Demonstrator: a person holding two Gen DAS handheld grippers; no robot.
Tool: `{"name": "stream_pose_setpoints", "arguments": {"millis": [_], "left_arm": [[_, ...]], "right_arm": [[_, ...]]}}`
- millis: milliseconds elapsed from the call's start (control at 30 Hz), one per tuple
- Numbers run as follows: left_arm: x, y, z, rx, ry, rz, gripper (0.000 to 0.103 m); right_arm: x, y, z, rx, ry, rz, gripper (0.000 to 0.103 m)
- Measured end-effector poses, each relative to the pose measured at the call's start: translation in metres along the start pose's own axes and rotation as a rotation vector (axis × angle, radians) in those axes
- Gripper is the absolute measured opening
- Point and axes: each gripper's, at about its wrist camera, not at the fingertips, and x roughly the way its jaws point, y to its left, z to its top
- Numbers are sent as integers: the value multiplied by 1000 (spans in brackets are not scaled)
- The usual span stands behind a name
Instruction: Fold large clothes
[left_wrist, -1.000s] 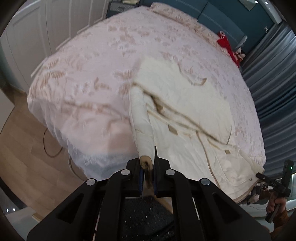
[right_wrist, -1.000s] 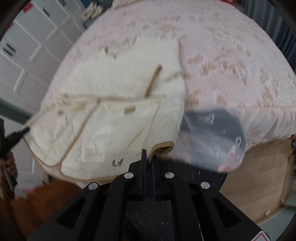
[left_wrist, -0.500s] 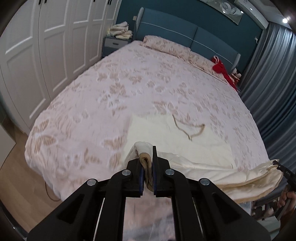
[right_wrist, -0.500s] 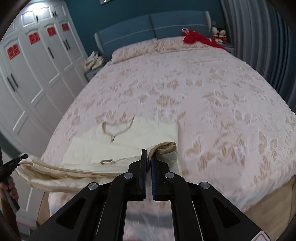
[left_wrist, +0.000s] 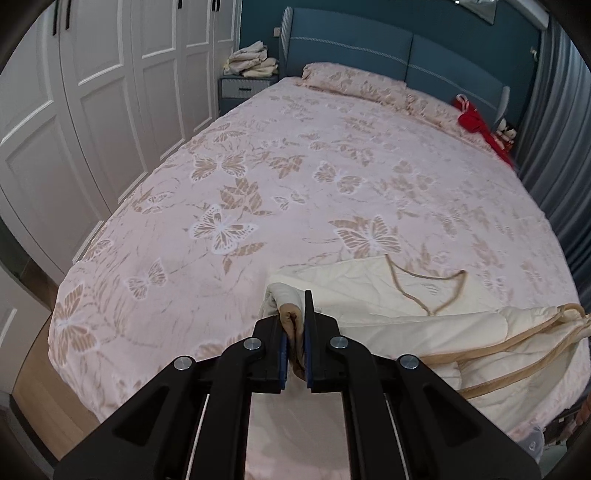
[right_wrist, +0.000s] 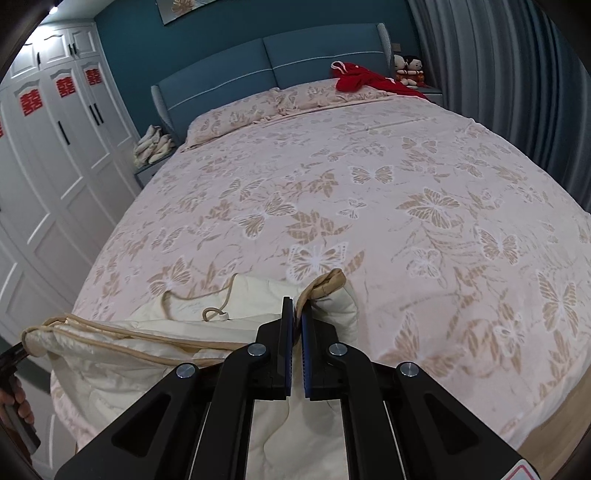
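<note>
A large cream quilted garment (left_wrist: 373, 284) with tan piping lies at the foot of the bed, its near part lifted off the cover. My left gripper (left_wrist: 294, 314) is shut on a tan-edged corner of it. In the right wrist view the same cream garment (right_wrist: 236, 295) spreads to the left, and my right gripper (right_wrist: 297, 314) is shut on another tan-trimmed corner. Between the two grips the lifted fabric folds over the part still lying flat. A tan drawstring loop (left_wrist: 432, 291) rests on the flat part.
The bed cover (left_wrist: 295, 177) is pink with butterfly print and stretches to a blue headboard (right_wrist: 266, 74). A red garment (right_wrist: 362, 79) lies by the pillows. White wardrobe doors (left_wrist: 92, 103) line the left side, grey curtains (right_wrist: 517, 74) the right. A nightstand holds folded laundry (left_wrist: 251, 62).
Both grippers have carried their held corners forward from beyond the bed's foot over the bed. The garment, spread out a second ago, now lies doubled over itself.
</note>
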Motion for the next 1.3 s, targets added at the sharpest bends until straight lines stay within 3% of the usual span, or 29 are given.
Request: {"name": "stream_pose_setpoints", "arguments": {"millis": [500, 933, 1000, 1067, 1100, 1167, 1200, 1233, 1267, 1300], "left_arm": [[124, -18, 0, 19, 154, 109, 6], [177, -24, -17, 50, 196, 138, 9], [170, -21, -16, 23, 178, 115, 9], [151, -8, -10, -43, 146, 43, 10], [140, -1, -7, -76, 127, -1, 16], [110, 17, 0, -160, 56, -109, 40], [95, 22, 2, -185, 2, -97, 73], [77, 30, 5, -207, -74, -68, 91], [63, 35, 7, -215, -128, -70, 92], [60, 36, 10, -214, -129, -86, 92]], "right_arm": [[126, -6, -3, 63, 133, -82, 4], [187, -14, -27, 78, 234, -109, 4], [179, -17, -21, 110, 227, -64, 8], [156, -24, -13, 161, 175, 17, 24], [136, -29, -7, 185, 118, 59, 32], [97, -40, 2, 209, -2, 86, 62], [78, -46, 4, 210, -58, 91, 64], [69, -48, 5, 205, -75, 97, 64], [63, -50, 4, 194, -71, 101, 64], [63, -52, 2, 179, -47, 87, 64]]}}
